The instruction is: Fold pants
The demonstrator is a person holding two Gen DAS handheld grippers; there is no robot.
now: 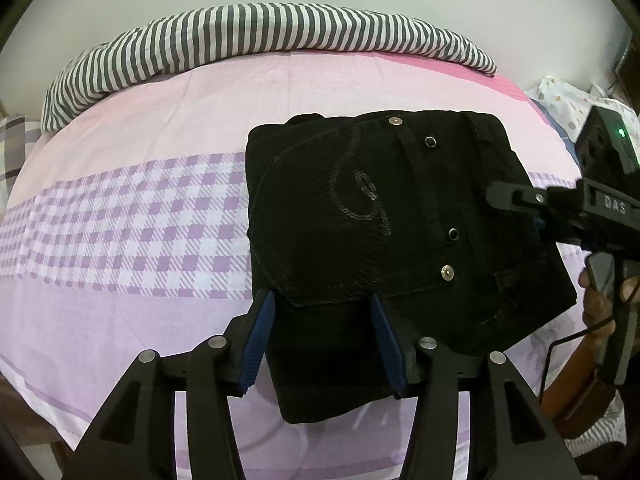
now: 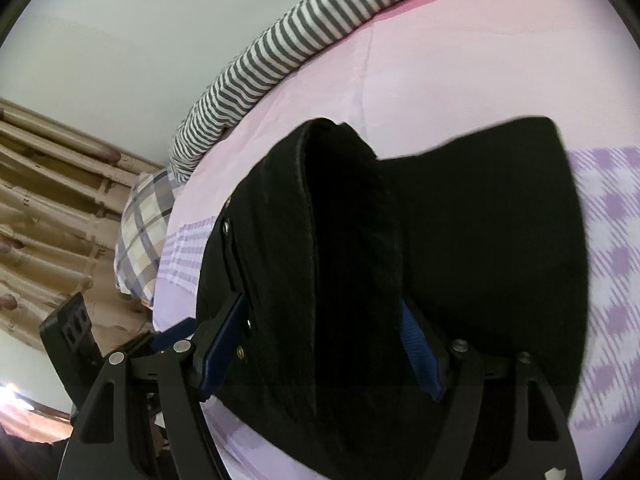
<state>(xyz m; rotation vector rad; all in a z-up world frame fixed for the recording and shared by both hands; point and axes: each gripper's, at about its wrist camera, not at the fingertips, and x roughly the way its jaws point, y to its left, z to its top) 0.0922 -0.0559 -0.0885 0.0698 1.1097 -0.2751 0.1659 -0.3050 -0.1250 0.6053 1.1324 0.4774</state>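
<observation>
Straddling the near fold, the left gripper (image 1: 322, 316) stands spread, its pads apart from the cloth. The right gripper (image 2: 320, 320) pinches a thick bundle of one pair of folded black pants (image 1: 384, 216), lying on one bedsheet (image 1: 120, 216) below one striped blanket (image 1: 248, 36).

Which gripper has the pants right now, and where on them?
The right gripper holds the black pants by a thick folded edge. The left gripper straddles the near edge with its pads apart from the cloth, holding nothing.
</observation>
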